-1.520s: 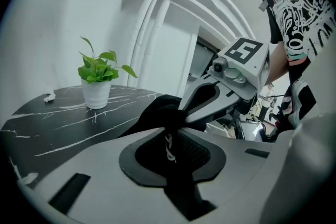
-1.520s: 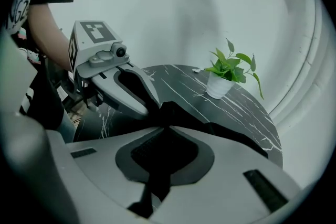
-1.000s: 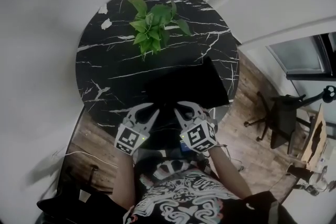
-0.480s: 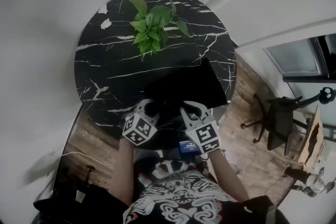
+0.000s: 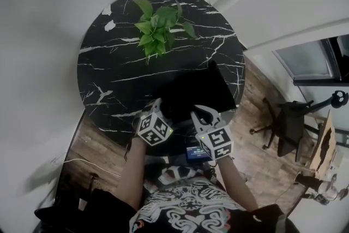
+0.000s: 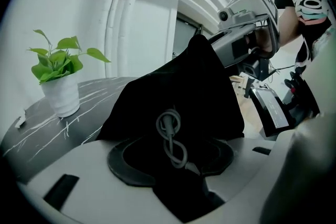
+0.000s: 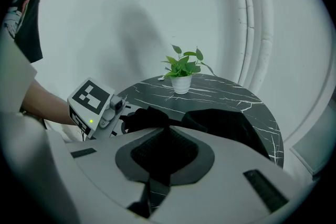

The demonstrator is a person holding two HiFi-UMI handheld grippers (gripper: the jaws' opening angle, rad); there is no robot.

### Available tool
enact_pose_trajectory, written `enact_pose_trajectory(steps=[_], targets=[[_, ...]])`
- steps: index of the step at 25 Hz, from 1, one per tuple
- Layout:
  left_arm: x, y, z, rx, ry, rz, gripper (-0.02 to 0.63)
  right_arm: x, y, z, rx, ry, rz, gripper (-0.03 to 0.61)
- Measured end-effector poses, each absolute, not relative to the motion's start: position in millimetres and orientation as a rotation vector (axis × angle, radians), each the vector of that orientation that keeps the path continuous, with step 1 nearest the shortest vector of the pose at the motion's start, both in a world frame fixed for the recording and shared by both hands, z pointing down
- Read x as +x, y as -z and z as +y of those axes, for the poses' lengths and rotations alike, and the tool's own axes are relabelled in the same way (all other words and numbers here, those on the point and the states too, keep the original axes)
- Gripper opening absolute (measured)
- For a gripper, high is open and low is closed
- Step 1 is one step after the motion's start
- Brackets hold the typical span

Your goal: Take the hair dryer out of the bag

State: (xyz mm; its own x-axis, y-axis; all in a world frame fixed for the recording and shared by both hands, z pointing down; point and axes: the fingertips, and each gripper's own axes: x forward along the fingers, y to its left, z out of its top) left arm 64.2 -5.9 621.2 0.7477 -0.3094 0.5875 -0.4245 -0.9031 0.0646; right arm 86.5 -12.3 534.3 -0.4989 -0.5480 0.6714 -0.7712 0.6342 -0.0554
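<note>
The left gripper is holding its jaws parted. They have just been opening, and the black cloth of the bag, with its grey drawstring cord looped on top, is lying loose in the gap rather than being squeezed. The right gripper is keeping its jaws pressed together on a fold of the same black cloth, pinching the bag's near edge. In the left gripper view that edge is rising into a peak towards the right gripper.

Both grippers are working side by side at the near rim of the round black marble counter. The bag is lying across the near half of it. A potted plant is standing at the far side, well apart from the bag.

The hair dryer is showing in no view. It is most likely sitting inside the bag, hidden by the cloth.

The step in hand looks like getting the bag's mouth open, with the right jaws anchoring one lip while the left jaws are letting go to take a better hold. The next move probably calls for the left jaws to close on the cord or the opposite lip. They would then draw it away from the right gripper until the mouth is gaping wide enough to reach in.
</note>
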Motion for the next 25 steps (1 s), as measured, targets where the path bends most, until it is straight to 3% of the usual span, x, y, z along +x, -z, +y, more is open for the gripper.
enact_pose_trajectory(steps=[11, 25], targets=[[97, -631, -21, 2.793, -0.95, -0.467, 0.244, 105, -547, -20, 1.056, -0.545, -2.182, 0.029], [115, -632, -36, 2.832, -0.919, -0.519, 0.245, 112, -555, -13, 0.961, -0.669, -2.205, 0.029]])
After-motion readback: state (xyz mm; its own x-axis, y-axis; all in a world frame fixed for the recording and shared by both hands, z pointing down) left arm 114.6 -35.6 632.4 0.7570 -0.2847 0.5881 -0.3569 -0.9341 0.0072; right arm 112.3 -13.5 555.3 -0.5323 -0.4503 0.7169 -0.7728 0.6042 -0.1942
